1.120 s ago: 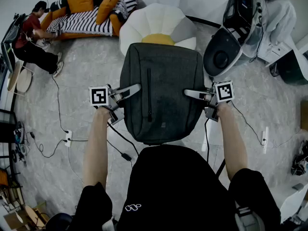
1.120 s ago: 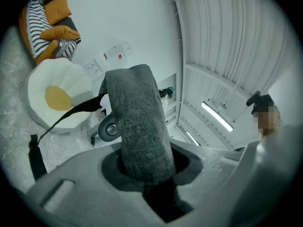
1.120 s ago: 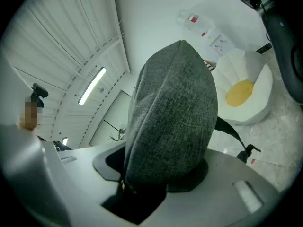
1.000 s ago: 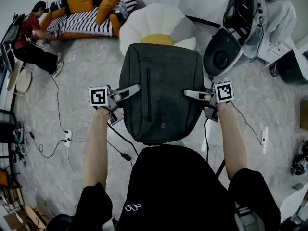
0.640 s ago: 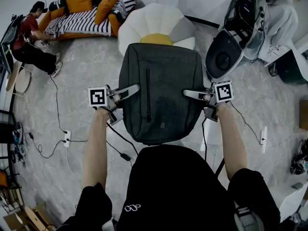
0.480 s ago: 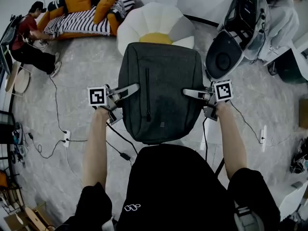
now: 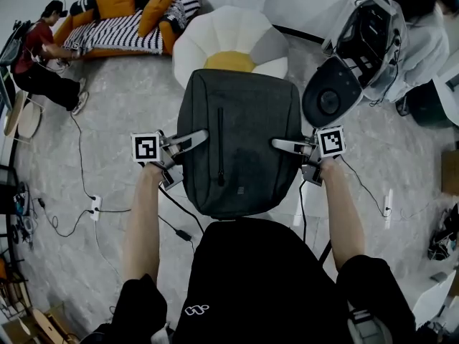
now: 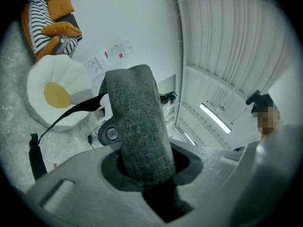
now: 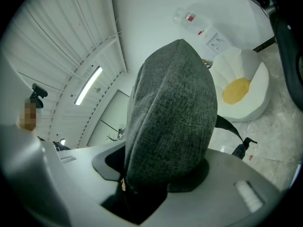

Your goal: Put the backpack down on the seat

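A dark grey backpack (image 7: 240,145) hangs in the air in front of me, held flat between both grippers. My left gripper (image 7: 188,139) is shut on the backpack's left edge (image 8: 137,126). My right gripper (image 7: 283,145) is shut on its right edge (image 9: 170,126). The seat, a white flower-shaped cushion with a yellow centre (image 7: 229,41), lies on the floor just beyond the backpack's far end. It also shows in the left gripper view (image 8: 57,93) and the right gripper view (image 9: 241,91). A black strap (image 8: 71,112) dangles under the backpack.
A striped sofa with orange cushions (image 7: 129,16) stands at the back left, and a person (image 7: 43,52) sits beside it. An open dark case (image 7: 348,67) lies at the right. Cables and power strips (image 7: 93,206) run over the marble floor.
The backpack and both grippers have shifted slightly towards the flower cushion. Both grips are unchanged.
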Tool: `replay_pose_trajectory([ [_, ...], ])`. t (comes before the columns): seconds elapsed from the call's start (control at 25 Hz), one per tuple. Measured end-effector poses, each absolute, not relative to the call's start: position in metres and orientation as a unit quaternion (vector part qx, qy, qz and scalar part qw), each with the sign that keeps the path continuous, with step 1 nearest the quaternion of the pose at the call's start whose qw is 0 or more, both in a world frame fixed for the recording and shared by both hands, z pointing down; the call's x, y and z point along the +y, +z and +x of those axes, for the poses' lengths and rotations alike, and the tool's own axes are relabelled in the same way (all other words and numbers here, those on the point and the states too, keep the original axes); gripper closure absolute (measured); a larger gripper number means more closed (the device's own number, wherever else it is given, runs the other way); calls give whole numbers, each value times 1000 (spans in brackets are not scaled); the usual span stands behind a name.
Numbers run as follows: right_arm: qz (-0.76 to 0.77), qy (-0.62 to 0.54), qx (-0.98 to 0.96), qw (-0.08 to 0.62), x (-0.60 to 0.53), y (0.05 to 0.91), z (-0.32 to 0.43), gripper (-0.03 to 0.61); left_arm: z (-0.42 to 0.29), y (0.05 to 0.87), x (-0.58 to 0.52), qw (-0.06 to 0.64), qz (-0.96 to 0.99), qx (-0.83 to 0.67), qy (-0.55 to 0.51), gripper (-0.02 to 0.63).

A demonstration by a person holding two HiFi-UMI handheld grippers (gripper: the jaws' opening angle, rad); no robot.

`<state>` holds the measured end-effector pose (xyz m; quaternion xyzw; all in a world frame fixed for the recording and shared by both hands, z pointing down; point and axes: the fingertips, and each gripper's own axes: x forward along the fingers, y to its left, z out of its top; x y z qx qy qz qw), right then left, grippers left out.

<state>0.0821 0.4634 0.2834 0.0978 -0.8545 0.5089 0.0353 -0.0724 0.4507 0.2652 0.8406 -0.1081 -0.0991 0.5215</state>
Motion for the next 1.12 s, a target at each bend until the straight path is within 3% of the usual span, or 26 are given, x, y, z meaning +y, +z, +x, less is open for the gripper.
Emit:
replay_pose_trajectory([
  [0.52,128,491,-859,67,486,279,84,350,-78,258,476,520,840,-102,-113,508],
  [1.12,121,480,-868,44,452,283,52,342,-99,266,443,501,853,-90,-115,506],
])
